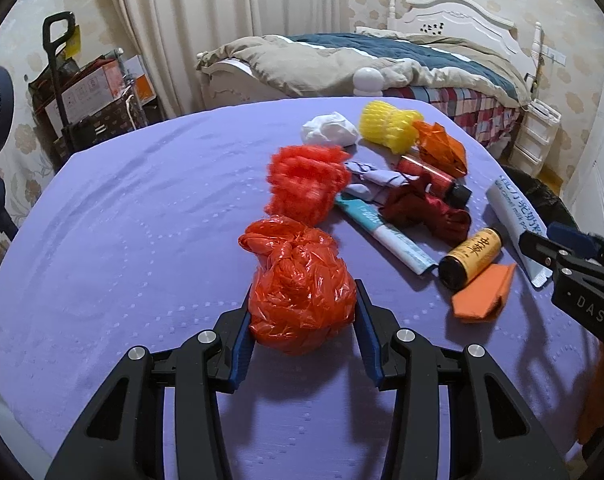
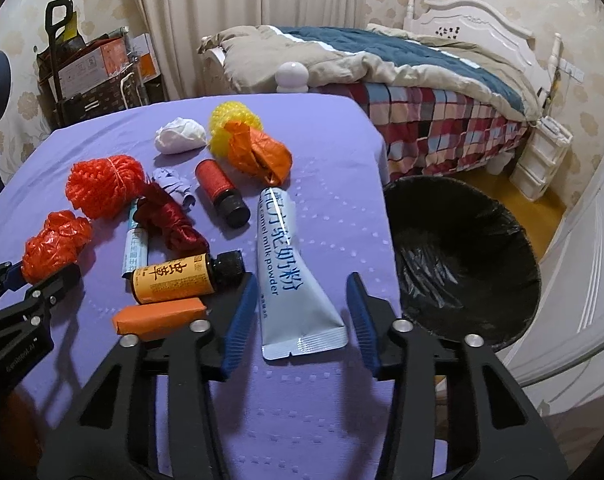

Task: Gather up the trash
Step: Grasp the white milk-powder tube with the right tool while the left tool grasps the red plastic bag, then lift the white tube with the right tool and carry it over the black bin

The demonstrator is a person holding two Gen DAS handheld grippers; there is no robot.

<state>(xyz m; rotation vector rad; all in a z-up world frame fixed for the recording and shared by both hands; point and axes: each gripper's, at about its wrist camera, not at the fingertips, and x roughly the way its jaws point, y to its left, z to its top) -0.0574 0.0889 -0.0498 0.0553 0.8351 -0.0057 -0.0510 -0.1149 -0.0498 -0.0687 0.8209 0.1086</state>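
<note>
Presently, a crumpled red plastic bag (image 1: 300, 286) is seen between the fingers of the left gripper (image 1: 302, 300), whose blue pads lie against both of its sides on the purple tabletop (image 1: 122, 220); whether the bag is firmly pinched cannot be told. The right gripper (image 2: 302, 304) is spread wide around the flat sealed end of a pale blue milk powder tube (image 2: 290, 272), with a gap left on each side, so nothing is held. Just left of that tube an amber bottle with a black cap (image 2: 182, 278) lies on its side, touching a folded orange packet (image 2: 160, 316) in front of it. Farther back on the tabletop are gathered a red mesh ball (image 2: 104, 190), a dark red crumpled wrapper (image 2: 170, 220), a red bottle (image 2: 220, 192), a crumpled orange bag (image 2: 260, 154), a yellow foam net (image 2: 232, 120) and a white wad of paper (image 2: 180, 136). A bin lined with a black bag (image 2: 462, 256) stands beside the right edge of the tabletop, lower than it.
</note>
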